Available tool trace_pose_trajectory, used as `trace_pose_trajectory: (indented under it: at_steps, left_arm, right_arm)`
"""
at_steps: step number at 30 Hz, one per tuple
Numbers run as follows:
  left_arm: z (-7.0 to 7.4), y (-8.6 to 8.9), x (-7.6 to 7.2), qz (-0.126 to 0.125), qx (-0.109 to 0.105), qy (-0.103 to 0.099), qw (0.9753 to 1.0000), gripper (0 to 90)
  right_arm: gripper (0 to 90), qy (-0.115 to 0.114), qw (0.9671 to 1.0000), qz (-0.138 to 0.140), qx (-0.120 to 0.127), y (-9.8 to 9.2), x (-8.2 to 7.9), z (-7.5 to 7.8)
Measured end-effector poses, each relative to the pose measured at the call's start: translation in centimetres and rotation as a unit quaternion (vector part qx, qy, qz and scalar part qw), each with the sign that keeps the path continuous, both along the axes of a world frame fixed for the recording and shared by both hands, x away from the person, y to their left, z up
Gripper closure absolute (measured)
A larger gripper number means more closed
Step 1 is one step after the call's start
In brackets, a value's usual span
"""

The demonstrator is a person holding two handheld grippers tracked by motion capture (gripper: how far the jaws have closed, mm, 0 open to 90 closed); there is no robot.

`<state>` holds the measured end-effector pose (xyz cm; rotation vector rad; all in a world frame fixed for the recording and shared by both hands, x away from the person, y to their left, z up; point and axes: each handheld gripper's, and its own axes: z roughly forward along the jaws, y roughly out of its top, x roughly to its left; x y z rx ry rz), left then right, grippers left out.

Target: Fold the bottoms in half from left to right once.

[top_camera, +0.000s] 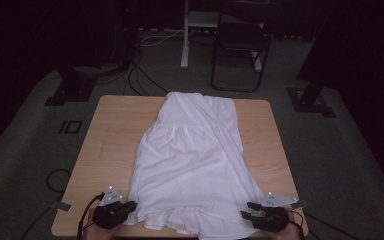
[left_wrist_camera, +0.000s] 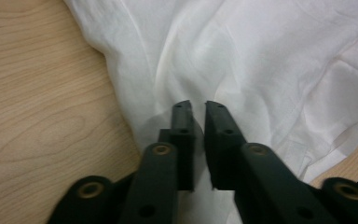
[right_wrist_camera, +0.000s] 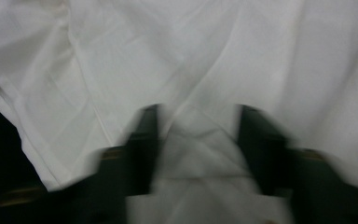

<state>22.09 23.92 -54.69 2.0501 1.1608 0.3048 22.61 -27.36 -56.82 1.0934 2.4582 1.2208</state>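
I am pinching the white dress (top_camera: 190,160) hem with my nearly clenched left gripper (left_wrist_camera: 196,106) while my spread-open right gripper (right_wrist_camera: 198,116) is straddling its opposite corner, readying a lift.

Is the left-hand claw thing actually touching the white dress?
Touching. In the left gripper view, the left gripper has its jaws nearly closed with a fold of the white dress pinched between them near the garment's edge.

The high view is looking forward and down from the near edge of the wooden table (top_camera: 110,135), taking in the whole white dress (top_camera: 190,165). Each gripper view is sitting really close, peering along its own jaws at the dress hem, which is what all three views are sharing.
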Motion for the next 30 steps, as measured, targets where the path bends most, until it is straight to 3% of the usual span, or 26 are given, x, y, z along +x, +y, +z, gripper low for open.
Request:
trace_pose_trajectory:
  at_steps: [1, 9, 11, 12, 14, 16, 19, 20, 24, 25, 26, 27, 28, 30]
  left_arm:
    - [0.2, 0.3, -0.1, 0.002, -0.004, 0.000, 1.0000, 88.4]
    - [1.7, 1.5, -1.1, 0.023, -0.020, -0.022, 0.9993, 89.9]
    - [1.9, 1.3, -1.2, 0.009, -0.025, -0.018, 0.9995, 89.7]
    - [1.9, 1.1, -1.2, -0.011, -0.025, -0.013, 0.9995, 89.2]
    - [2.0, 0.7, -1.5, -0.049, -0.018, -0.018, 0.9985, 83.4]
    - [2.2, 0.8, -1.3, -0.042, -0.021, -0.028, 0.9985, 67.4]
    - [2.7, 0.9, -0.8, -0.032, -0.019, -0.042, 0.9984, 56.8]
    - [3.3, 1.0, 0.3, -0.014, -0.009, -0.060, 0.9981, 54.4]
    - [4.5, 0.9, 3.3, 0.021, -0.002, -0.082, 0.9964, 50.9]
    - [4.5, 0.9, 3.3, 0.021, -0.002, -0.082, 0.9964, 49.1]
    - [4.7, 0.8, 4.2, 0.029, -0.001, -0.088, 0.9957, 48.2]
    - [5.0, 0.7, 6.4, 0.044, -0.004, -0.091, 0.9948, 48.2]
    - [5.0, 0.7, 6.4, 0.044, -0.004, -0.091, 0.9948, 47.2]
    - [5.0, 0.4, 8.9, 0.063, -0.001, -0.092, 0.9938, 45.0]
  right_arm:
    - [88.2, -0.009, 0.9999, -0.014, 0.003, -0.7, -0.1, 0.4]
    - [89.5, -0.048, 0.9963, -0.064, 0.033, -4.8, -1.9, 3.1]
    - [89.3, -0.046, 0.9952, -0.071, 0.050, -6.0, -2.6, 3.3]
    - [88.7, -0.039, 0.9959, -0.065, 0.050, -6.2, -2.8, 3.0]
    - [80.7, -0.018, 0.9977, -0.051, 0.041, -6.3, -2.8, 2.2]
    - [62.8, -0.012, 0.9972, -0.055, 0.048, -6.4, -2.7, 1.7]
    - [56.0, -0.019, 0.9961, -0.061, 0.061, -6.5, -2.4, 1.8]
    - [51.5, -0.030, 0.9951, -0.069, 0.065, -6.3, -1.8, 2.3]
    - [49.9, -0.052, 0.9936, -0.076, 0.066, -5.6, 0.8, 3.3]
    - [50.0, -0.056, 0.9933, -0.079, 0.064, -5.3, 1.7, 3.4]
    - [50.0, -0.058, 0.9926, -0.086, 0.063, -5.0, 2.6, 3.5]
    - [50.4, -0.060, 0.9924, -0.086, 0.064, -4.6, 3.6, 3.6]
    - [50.6, -0.064, 0.9923, -0.086, 0.062, -4.2, 4.6, 3.6]
    - [50.9, -0.073, 0.9921, -0.087, 0.053, -3.1, 6.7, 3.8]
